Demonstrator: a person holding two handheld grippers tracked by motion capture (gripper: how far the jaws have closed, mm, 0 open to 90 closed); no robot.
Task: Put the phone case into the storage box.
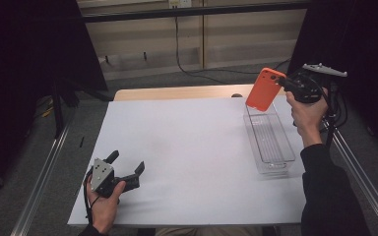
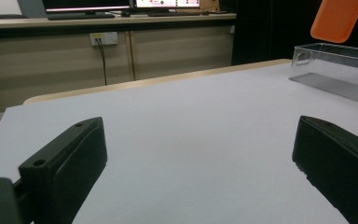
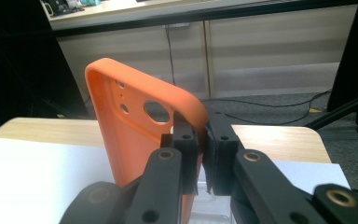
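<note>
An orange phone case (image 1: 265,89) hangs in the air above the far end of a clear plastic tray (image 1: 281,158). My right gripper (image 1: 284,81) is shut on the case's edge, held up at the table's far right. In the right gripper view the case (image 3: 130,130) stands upright with its camera holes showing, and the two jaws pinch its rim (image 3: 200,128). My left gripper (image 1: 126,163) rests on the white sheet near the front left, jaws wide apart with nothing between them. In the left gripper view the case (image 2: 338,18) and the tray (image 2: 335,72) show far off at the upper right.
A white sheet (image 1: 187,147) covers most of the wooden table (image 1: 177,92). Metal rails (image 1: 44,172) run along both sides of the table. A cabinet with a trailing cable (image 1: 179,49) stands beyond the far edge.
</note>
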